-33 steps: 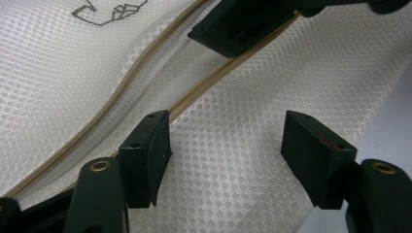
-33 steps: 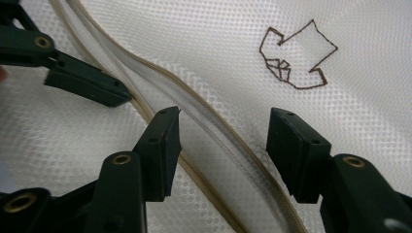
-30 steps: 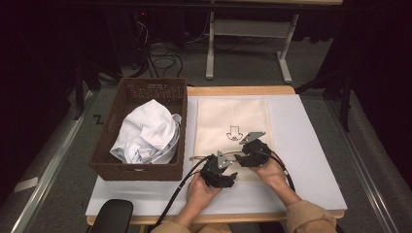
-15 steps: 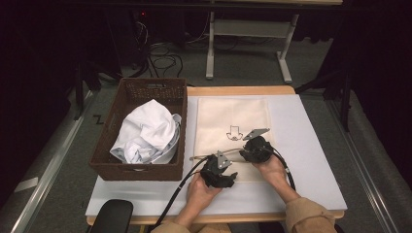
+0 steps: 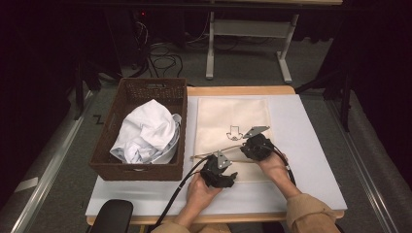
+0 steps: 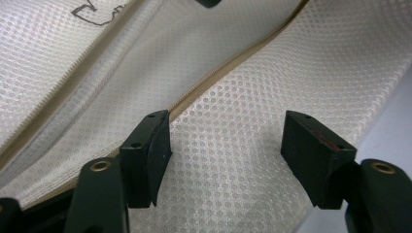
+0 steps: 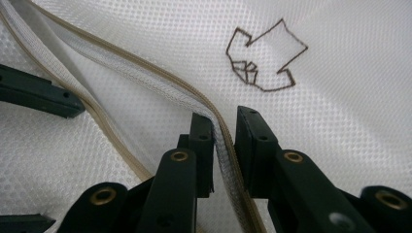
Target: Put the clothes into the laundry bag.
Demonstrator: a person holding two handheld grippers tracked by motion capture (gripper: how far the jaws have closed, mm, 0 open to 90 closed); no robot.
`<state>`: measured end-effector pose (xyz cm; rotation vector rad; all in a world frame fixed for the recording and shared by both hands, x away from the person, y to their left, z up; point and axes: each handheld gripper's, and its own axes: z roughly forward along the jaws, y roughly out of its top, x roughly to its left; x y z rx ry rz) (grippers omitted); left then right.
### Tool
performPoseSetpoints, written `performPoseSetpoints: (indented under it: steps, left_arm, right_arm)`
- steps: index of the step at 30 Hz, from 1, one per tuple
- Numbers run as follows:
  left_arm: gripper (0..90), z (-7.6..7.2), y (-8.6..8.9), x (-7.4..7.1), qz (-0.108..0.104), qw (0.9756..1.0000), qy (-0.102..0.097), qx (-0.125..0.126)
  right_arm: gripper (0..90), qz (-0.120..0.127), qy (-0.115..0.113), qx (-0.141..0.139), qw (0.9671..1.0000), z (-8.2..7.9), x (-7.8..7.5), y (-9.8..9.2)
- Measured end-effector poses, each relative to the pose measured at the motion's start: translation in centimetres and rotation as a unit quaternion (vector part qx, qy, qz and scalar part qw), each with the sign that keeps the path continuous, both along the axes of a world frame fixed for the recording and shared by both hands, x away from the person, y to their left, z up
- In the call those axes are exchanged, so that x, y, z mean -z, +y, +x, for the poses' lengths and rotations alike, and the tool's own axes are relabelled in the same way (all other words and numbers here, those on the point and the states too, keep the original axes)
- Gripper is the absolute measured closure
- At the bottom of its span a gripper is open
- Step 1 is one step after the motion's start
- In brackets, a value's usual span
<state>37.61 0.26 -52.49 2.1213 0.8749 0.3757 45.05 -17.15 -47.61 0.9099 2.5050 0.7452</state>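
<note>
Jaws: my right gripper (image 7: 224, 145) pinches the mesh laundry bag's (image 5: 233, 114) zipper edge (image 7: 145, 73) between them, lifting it; left gripper (image 6: 226, 150) wide over the lower edge, likely to spread it.

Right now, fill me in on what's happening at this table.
A person is working a cream mesh zipper bag lying flat on the white table. The right gripper pinches the upper edge of the bag's open zipper. The left gripper sits open over the lower mesh edge. A brown wicker basket holding white cloth stands beside it.
</note>
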Motion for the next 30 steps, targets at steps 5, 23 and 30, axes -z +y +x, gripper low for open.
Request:
performPoseSetpoints:
  steps: [5, 23, 30]
  left_arm:
    - [35.5, 0.0, 0.0, 0.0, 0.0, 1.0, 0.001, 0.001]
    - [35.4, 0.0, 0.0, 0.0, 0.001, 1.0, 0.0, -0.001]
    - [35.5, 0.0, 0.0, 0.0, 0.0, 1.0, 0.001, -0.001]
  right_arm:
    - [86.7, 0.001, 0.009, -0.013, 0.9999, 0.2, -0.9, -0.1]
    - [86.9, 0.014, 0.009, -0.016, 0.9997, 0.6, -3.2, -0.4]
    - [86.9, 0.024, -0.002, -0.013, 0.9996, 0.7, -4.3, -0.2]
